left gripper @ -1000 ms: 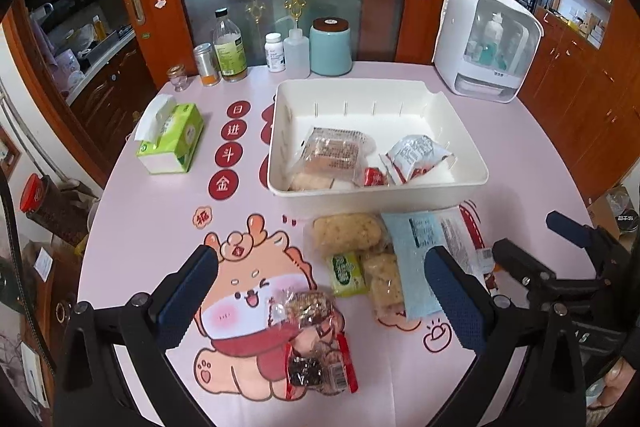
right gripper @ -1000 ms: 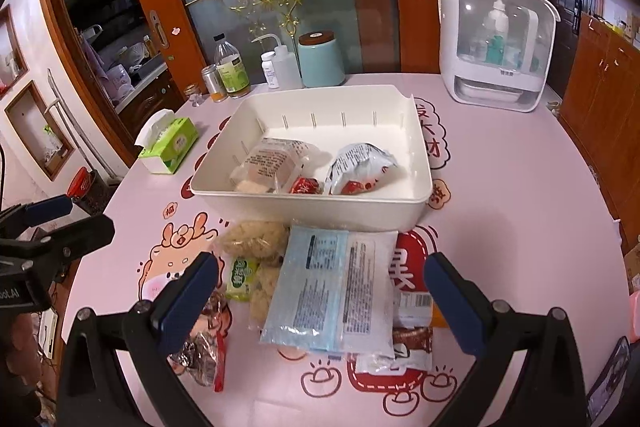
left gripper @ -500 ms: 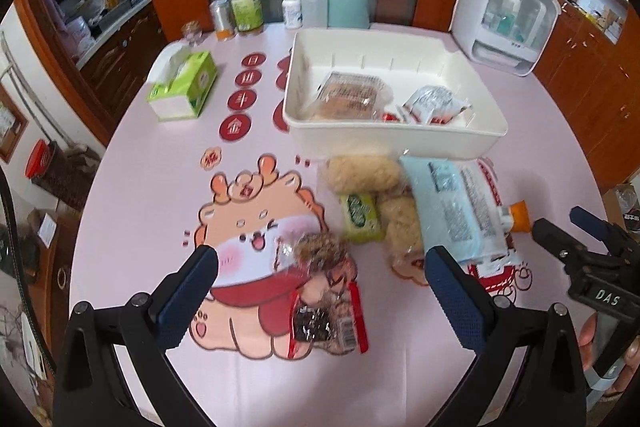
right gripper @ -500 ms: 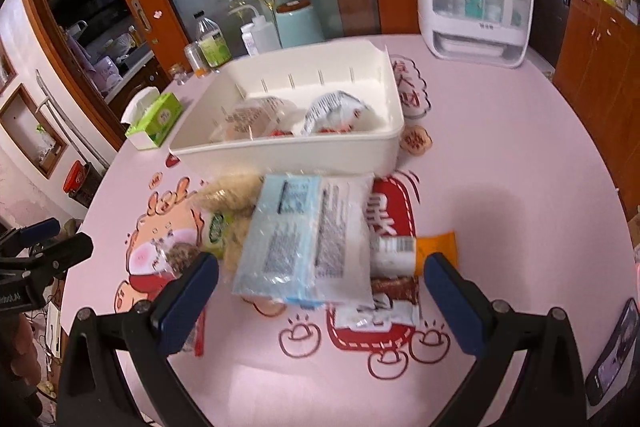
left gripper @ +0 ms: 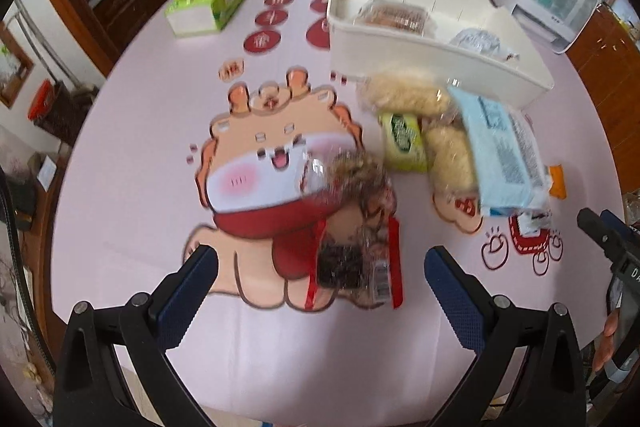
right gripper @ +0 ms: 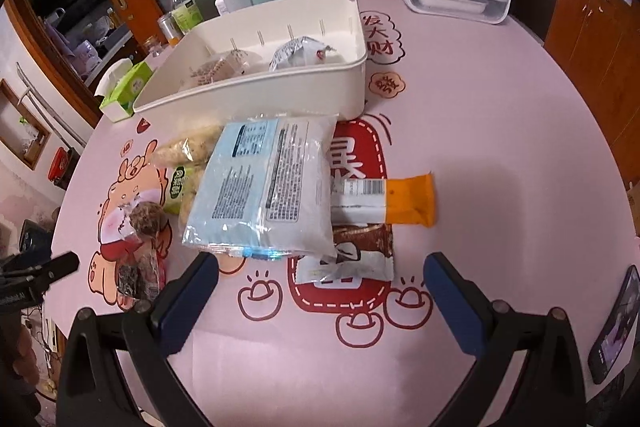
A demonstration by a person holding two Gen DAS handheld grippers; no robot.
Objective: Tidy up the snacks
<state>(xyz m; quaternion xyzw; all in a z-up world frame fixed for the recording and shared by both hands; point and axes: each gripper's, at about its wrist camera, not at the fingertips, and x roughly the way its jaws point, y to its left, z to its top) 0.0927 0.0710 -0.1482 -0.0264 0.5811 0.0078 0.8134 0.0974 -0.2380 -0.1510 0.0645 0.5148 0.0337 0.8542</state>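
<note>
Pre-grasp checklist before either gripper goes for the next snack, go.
1. Left gripper open and empty: ok, jaws wide apart.
2. Right gripper open and empty: ok.
3. Left target lined up: ok, the red-edged clear snack bag lies just ahead of the jaws, slightly right of centre.
4. Right target free to lift: not ok, the brown-and-white packet is partly under the pale blue pack.
5. Room in the white bin: ok, only a few packs inside.
6. Grippers clear of each other: ok, apart at opposite sides of the pile.
</note>
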